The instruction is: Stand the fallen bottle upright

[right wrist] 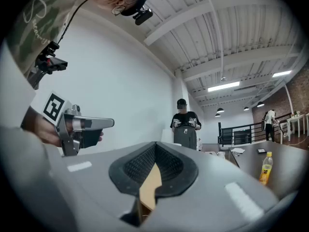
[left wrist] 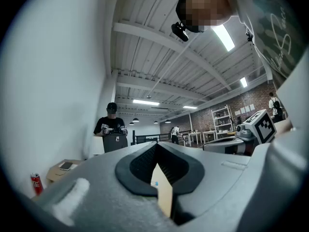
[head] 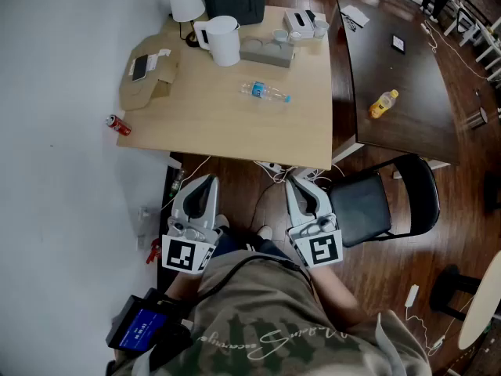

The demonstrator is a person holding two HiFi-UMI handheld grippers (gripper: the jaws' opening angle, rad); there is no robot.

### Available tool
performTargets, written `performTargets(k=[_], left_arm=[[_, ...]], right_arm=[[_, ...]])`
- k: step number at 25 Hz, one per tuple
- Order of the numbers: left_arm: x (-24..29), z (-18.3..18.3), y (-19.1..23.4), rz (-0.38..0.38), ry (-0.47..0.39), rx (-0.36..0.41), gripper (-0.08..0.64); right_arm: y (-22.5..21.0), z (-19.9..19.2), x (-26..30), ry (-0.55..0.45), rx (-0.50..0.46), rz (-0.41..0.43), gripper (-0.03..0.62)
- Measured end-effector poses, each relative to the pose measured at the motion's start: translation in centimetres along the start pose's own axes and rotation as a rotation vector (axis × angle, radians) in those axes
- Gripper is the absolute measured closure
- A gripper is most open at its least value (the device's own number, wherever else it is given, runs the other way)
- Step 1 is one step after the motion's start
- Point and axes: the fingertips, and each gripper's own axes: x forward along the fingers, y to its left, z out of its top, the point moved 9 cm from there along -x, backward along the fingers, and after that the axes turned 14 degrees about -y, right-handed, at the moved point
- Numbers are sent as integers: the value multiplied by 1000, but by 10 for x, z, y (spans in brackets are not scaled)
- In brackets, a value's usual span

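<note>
Two grippers were held level short of the near edge of the light tabletop [head: 196, 124], each carrying one square-marker cube. The left gripper [head: 205, 182] had its fingers [left wrist: 140, 167] pressed together with nothing between them. The right gripper [head: 297, 182] showed its fingers [right wrist: 174, 167] closed the same way, also empty.

One clear bottle [head: 264, 92] with a blue cap and a blue label lay on its side on that tabletop, ahead of both pairs of fingers and well apart from them. Its label was too small to read. One red can [head: 119, 124] sat at the tabletop's edge, ahead and to the left of the left fingers, its print unreadable. One white jug [head: 222, 40] and one white lamp [head: 186, 2] stood beyond the bottle.

On a second, dark tabletop [head: 407, 92], ahead and to the right of the right fingers, one yellow bottle [head: 383, 104] stood upright. Pale script ran across the person's shirt [head: 266, 327] but could not be read.
</note>
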Motion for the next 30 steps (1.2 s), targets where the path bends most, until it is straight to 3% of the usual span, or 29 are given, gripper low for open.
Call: performTargets(k=[5,12,17,25,30], left_arm=[[8,-7,0,3,4,6,558],[31,-16,7,-22,-7,-3,558],[62,-31,19,-46,-20,-28,558],[129,-58,68,-122,-25,-57,558],[161,-72,103,-136,-12,-74,558]], right_arm=[[-6,-7,2,2,16,21,589],[-47,-9,10,-9,17,-50,589],[-68,-10,28,-23,-55,-67,589],[-92,-18,89,-1,-69,-137,589],[-101,-30,132,36,-74,-139,589]])
